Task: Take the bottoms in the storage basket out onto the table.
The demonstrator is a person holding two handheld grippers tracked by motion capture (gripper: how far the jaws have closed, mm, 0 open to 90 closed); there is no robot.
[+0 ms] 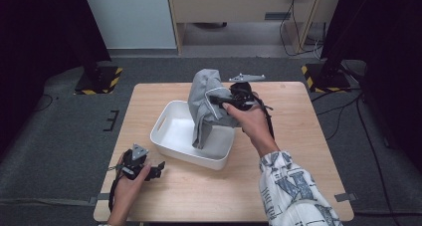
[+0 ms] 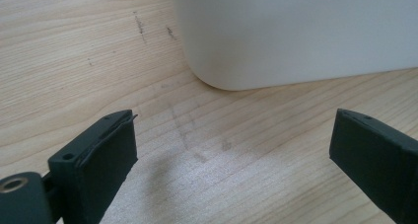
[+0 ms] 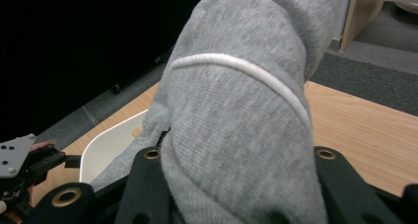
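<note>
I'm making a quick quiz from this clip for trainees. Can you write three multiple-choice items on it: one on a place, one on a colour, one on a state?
1. Where does the grey cloth hang?
A. over the white tub
B. on the floor
C. on the bare table

2. What colour is the cord on the cloth?
A. red
B. white
C. black

3. How do the left gripper's jaws stand?
A. shut on the cloth
B. shut on the tub
C. open

Key: 1 A, its lower end drops into the tub. 2 B, a white cord crosses the cloth. 3 C, wood shows between them.
</note>
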